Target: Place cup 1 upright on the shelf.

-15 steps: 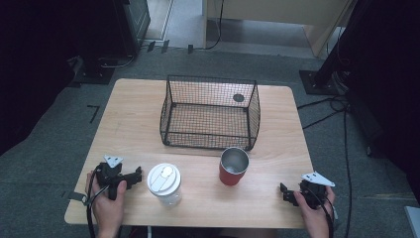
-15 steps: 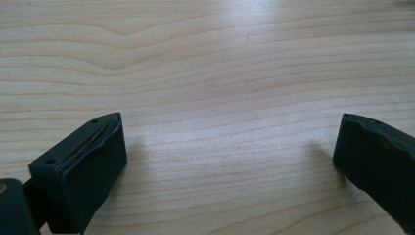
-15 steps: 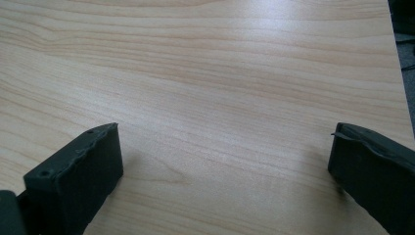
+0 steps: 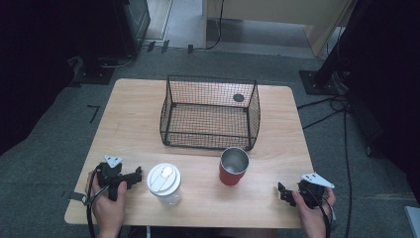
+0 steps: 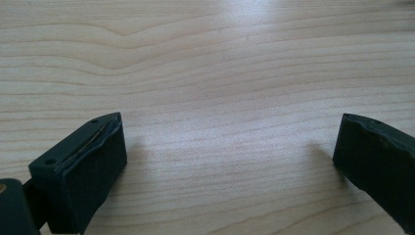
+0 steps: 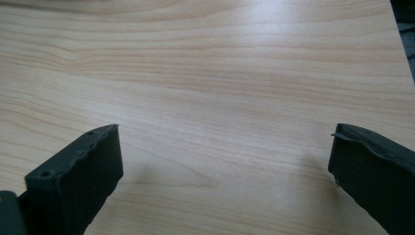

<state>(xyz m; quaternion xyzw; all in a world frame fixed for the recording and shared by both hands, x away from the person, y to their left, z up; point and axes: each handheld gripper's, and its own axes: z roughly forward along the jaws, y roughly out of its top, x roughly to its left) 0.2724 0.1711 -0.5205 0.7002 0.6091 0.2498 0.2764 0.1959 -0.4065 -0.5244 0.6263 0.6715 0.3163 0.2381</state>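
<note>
On the wooden table (image 4: 133,124) in the high view there's one of each: one black wire basket (image 4: 210,113) sitting around 12 o'clock from the table's middle, one red cup with a steel inside (image 4: 233,166) just off the basket's near right corner, and one clear cup with a white lid (image 4: 164,184) at about 7 o'clock. Two grippers total. The left gripper (image 4: 134,177) rests at the near left, its tips just beside the lidded cup but apart from it. The right gripper (image 4: 282,190) sits at roughly 4 o'clock near the front right corner, well apart from the red cup. Lots of bare wood between the two cups and along both side edges; the near edge is right under both hands.

Left gripper view: two black jaws standing wide apart, one at 8 o'clock and one at 4 o'clock, only wood grain between them.

Right gripper view: same deal, jaws spread wide with bare table between. The table's edge cuts across at 1 o'clock, with dark floor (image 6: 404,29) past it.
</note>
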